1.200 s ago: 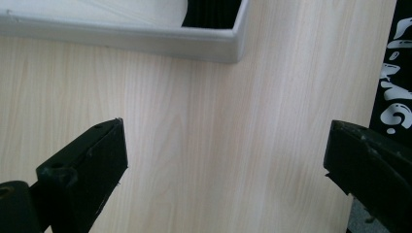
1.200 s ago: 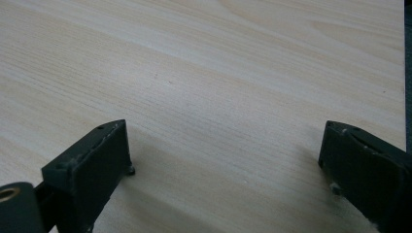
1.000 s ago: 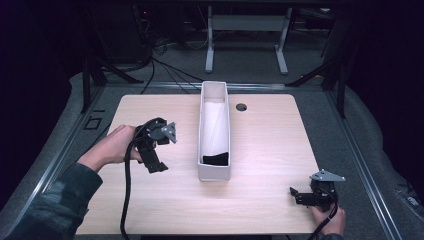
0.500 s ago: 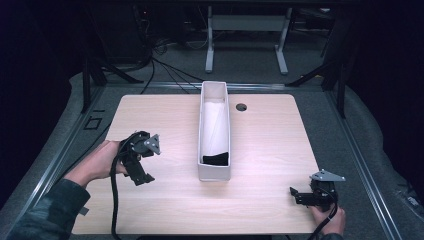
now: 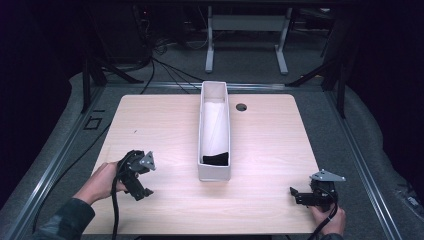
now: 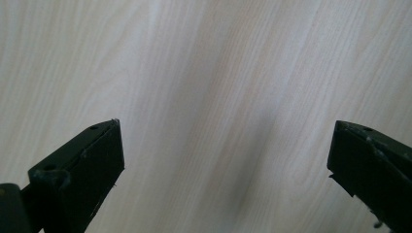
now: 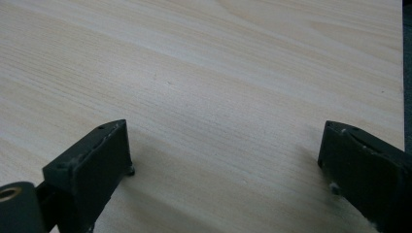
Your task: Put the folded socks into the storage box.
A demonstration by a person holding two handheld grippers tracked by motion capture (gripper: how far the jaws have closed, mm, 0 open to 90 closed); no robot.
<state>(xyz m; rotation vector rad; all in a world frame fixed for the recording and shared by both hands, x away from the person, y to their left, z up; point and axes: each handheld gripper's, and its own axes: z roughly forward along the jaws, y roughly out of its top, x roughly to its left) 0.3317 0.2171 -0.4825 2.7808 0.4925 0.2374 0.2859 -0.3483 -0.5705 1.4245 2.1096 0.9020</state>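
A long white box (image 5: 215, 135) stands in the middle of the wooden table (image 5: 165, 125), with a black thing (image 5: 216, 159) lying at its near end. My left gripper (image 5: 140, 192) is held by a hand at the table's front left, pointing down at the bare wood. In the left gripper view the left gripper (image 6: 226, 145) is open, its jaws wide apart with nothing between them. My right gripper (image 5: 295, 195) rests at the front right corner. In the right gripper view the right gripper (image 7: 226, 143) is open over bare tabletop.
A small round hole (image 5: 241, 107) sits in the table to the right of the box's far end. A metal frame (image 5: 245, 30) and cables (image 5: 150, 65) stand on the floor behind the table. The table's right edge (image 7: 402, 73) runs close to the right gripper.
My left gripper has moved from beside the box toward the table's front left and come down close to the wood. The right gripper has stayed put.
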